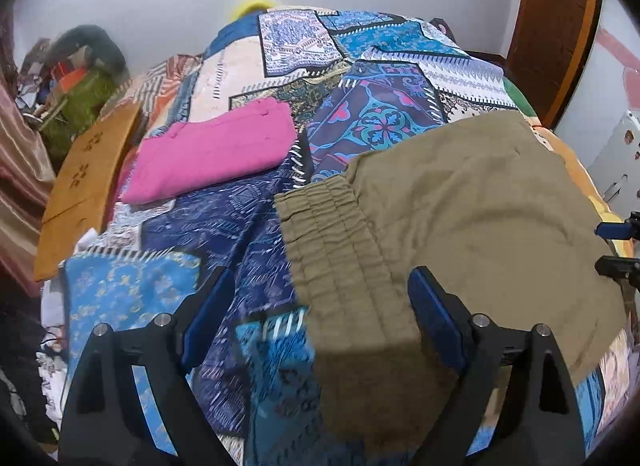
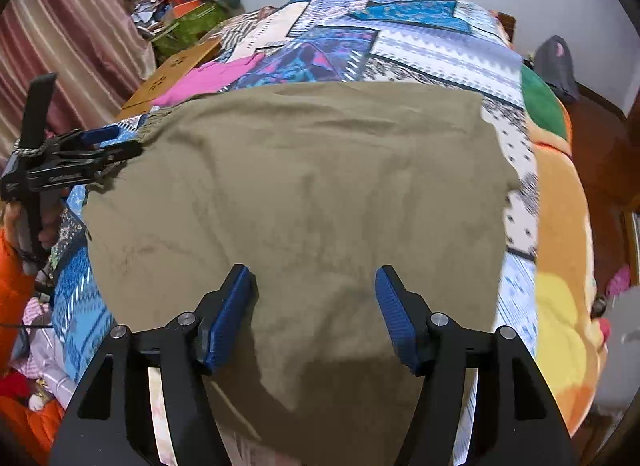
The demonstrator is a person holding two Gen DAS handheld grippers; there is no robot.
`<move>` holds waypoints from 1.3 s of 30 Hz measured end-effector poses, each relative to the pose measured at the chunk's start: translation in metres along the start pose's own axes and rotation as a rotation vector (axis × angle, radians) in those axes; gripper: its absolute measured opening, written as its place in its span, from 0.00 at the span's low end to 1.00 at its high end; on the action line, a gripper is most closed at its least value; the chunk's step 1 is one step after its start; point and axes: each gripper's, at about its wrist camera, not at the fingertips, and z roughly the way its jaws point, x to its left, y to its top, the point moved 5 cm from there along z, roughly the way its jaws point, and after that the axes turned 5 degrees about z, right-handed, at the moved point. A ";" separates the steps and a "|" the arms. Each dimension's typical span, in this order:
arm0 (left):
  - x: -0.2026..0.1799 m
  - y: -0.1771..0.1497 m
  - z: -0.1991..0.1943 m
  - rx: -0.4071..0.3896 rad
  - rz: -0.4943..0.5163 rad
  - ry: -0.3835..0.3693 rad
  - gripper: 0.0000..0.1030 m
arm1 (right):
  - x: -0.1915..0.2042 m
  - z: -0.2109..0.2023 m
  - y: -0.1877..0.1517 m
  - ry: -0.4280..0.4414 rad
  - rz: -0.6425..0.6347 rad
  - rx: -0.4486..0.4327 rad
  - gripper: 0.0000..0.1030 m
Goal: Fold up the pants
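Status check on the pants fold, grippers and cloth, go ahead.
Left gripper open over the elastic waistband. Right gripper open, nothing clamped. Olive-khaki fabric pants spread flat on patchwork bedspread. Folded pink garment lies clear.

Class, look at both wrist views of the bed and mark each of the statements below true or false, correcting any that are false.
1. The olive-khaki cloth pants lie on the patchwork quilt. True.
2. The folded pink garment lies on top of the khaki pants. False: it lies apart from them, further back on the quilt.
3. The left gripper has its fingers clamped shut on the elastic waistband. False: the fingers stand wide open, with the waistband end between them.
4. The right gripper is open above the khaki fabric. True.
5. An orange sleeve shows beside the left gripper in the right wrist view. True.
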 end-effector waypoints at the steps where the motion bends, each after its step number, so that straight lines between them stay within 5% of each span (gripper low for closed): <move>1: 0.001 -0.002 -0.009 -0.012 0.007 0.026 0.87 | -0.001 -0.003 -0.003 -0.012 -0.004 0.001 0.59; 5: 0.007 -0.008 -0.033 -0.039 -0.009 0.036 0.87 | -0.007 -0.013 -0.011 -0.051 -0.008 0.010 0.59; 11: 0.005 -0.019 -0.069 -0.077 -0.081 -0.051 0.92 | 0.000 -0.038 -0.004 -0.095 -0.034 -0.069 0.60; 22: -0.046 -0.047 -0.075 -0.060 -0.135 -0.188 0.97 | 0.054 -0.054 0.022 0.019 -0.078 -0.232 0.60; 32: -0.055 -0.074 -0.040 0.085 -0.284 -0.354 0.97 | 0.073 -0.012 0.023 0.049 -0.075 -0.192 0.60; 39: -0.059 -0.067 -0.034 0.057 -0.334 -0.444 0.97 | 0.068 0.012 0.006 0.037 -0.098 -0.130 0.60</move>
